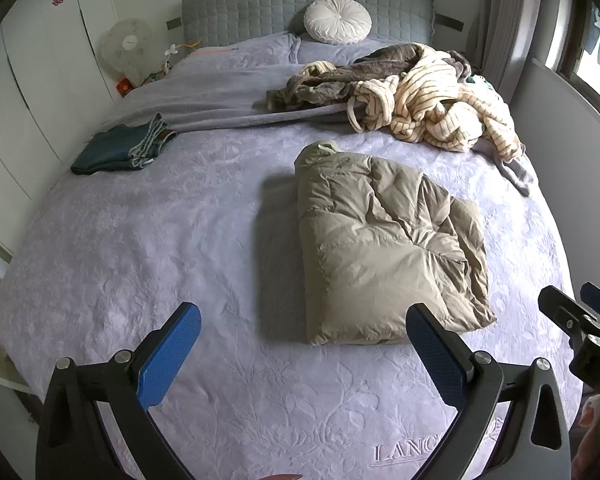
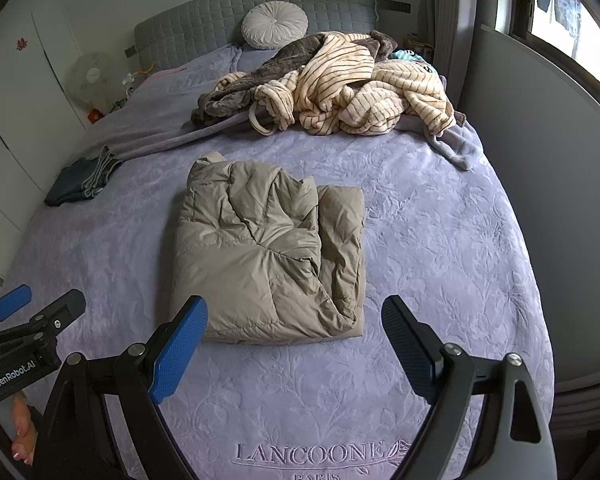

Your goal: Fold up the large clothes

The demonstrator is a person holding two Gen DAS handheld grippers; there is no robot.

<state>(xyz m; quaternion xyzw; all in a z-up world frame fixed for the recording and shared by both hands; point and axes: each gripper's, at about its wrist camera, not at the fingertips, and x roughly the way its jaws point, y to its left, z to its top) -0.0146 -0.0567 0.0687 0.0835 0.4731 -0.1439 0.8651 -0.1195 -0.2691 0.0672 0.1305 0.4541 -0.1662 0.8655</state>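
A khaki puffer jacket (image 1: 388, 244) lies folded into a thick rectangle in the middle of the lavender bedspread (image 1: 180, 240); it also shows in the right wrist view (image 2: 268, 252). My left gripper (image 1: 304, 328) is open and empty, hovering above the bed just in front of the jacket's near left edge. My right gripper (image 2: 294, 320) is open and empty, hovering at the jacket's near edge. The right gripper's tip shows at the right edge of the left view (image 1: 572, 316), and the left gripper at the left edge of the right view (image 2: 36, 320).
A heap of striped cream and brown fleece clothes (image 1: 420, 92) lies at the far right of the bed. A folded dark teal garment (image 1: 120, 148) sits at the far left. A round white cushion (image 1: 337, 20) leans on the grey headboard. A fan (image 1: 126, 50) stands by the wardrobe.
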